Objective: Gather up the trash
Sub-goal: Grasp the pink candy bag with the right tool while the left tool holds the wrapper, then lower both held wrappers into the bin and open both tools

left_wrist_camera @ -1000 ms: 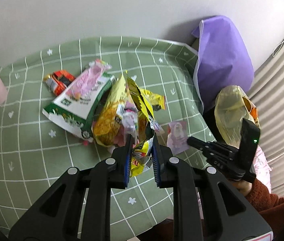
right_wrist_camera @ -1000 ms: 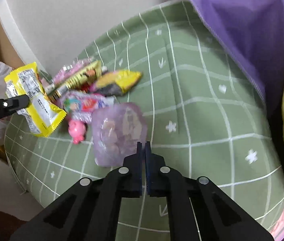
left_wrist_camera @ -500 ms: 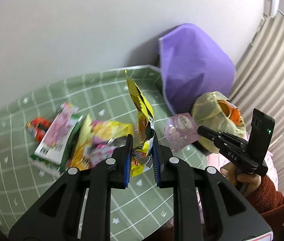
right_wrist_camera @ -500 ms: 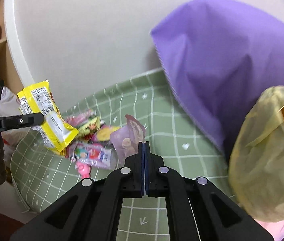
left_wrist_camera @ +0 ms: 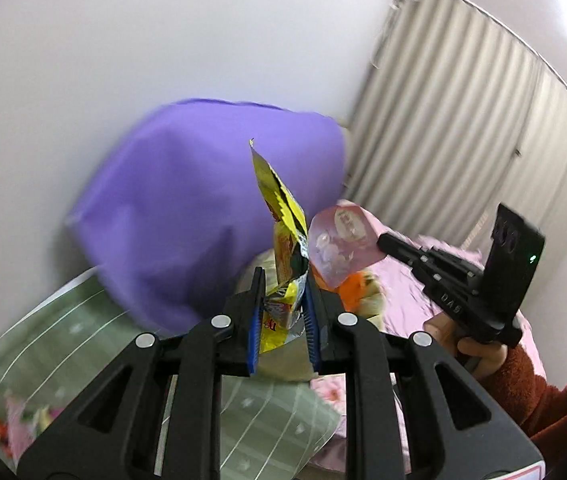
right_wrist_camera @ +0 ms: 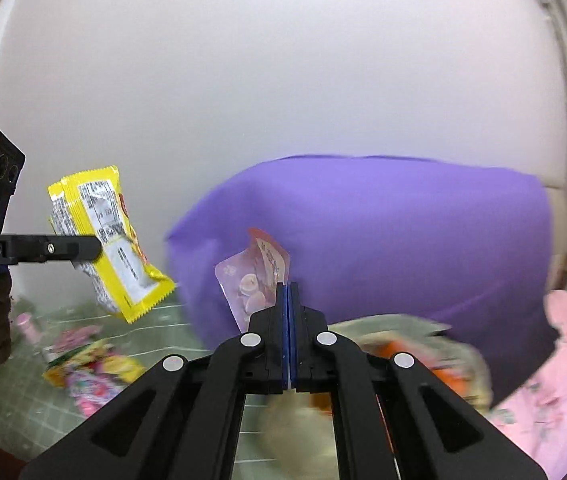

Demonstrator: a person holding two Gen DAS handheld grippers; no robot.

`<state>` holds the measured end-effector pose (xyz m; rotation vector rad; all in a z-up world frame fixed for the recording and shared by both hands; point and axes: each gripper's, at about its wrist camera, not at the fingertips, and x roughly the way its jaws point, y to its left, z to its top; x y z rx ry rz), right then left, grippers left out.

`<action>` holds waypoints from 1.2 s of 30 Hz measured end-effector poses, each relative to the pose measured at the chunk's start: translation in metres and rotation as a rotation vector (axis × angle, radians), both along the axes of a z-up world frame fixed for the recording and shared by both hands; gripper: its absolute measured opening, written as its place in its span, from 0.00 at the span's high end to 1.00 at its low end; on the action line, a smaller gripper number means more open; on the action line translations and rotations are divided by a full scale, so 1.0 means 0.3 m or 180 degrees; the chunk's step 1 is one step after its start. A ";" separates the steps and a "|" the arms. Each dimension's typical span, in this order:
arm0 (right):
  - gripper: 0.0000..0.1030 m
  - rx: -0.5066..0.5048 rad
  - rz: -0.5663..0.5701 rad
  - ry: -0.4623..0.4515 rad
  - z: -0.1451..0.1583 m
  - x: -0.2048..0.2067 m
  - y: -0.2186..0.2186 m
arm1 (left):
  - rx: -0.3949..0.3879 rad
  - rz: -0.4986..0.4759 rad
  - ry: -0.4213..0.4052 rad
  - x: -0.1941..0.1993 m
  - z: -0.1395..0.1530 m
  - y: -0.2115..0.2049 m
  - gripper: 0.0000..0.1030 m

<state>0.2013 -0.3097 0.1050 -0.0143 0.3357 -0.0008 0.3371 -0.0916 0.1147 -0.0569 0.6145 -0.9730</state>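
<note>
My left gripper (left_wrist_camera: 282, 280) is shut on a crumpled yellow snack wrapper (left_wrist_camera: 283, 224), held up in the air; in the right wrist view the same yellow wrapper (right_wrist_camera: 103, 236) hangs from the left gripper (right_wrist_camera: 97, 245) at the left. My right gripper (right_wrist_camera: 287, 287) is shut on a pale purple packet (right_wrist_camera: 251, 280); the left wrist view shows that purple packet (left_wrist_camera: 339, 244) pinched by the right gripper (left_wrist_camera: 381, 242). Below both, a yellowish trash bag (right_wrist_camera: 415, 356) with orange contents lies blurred. More wrappers (right_wrist_camera: 91, 372) lie on the green checked table (right_wrist_camera: 15, 400).
A large purple cloth bag (left_wrist_camera: 187, 208) stands against the white wall behind the grippers. Pink bedding (right_wrist_camera: 563, 380) lies to the right, with a ribbed curtain (left_wrist_camera: 463, 140) beyond. A small pink cup (right_wrist_camera: 27, 324) stands at the table's far side. A hand in a red-brown sleeve (left_wrist_camera: 523, 384) holds the right gripper.
Both grippers rose from the table and swung right toward the trash bag, each carrying its wrapper. The purple packet left the tabletop. The table slid down and to the left in both views.
</note>
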 end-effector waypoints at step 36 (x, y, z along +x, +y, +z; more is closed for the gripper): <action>0.97 0.0259 -0.0344 0.0804 -0.324 0.099 -0.389 | 0.1040 -0.0564 0.0185 0.083 -0.336 -0.666 0.86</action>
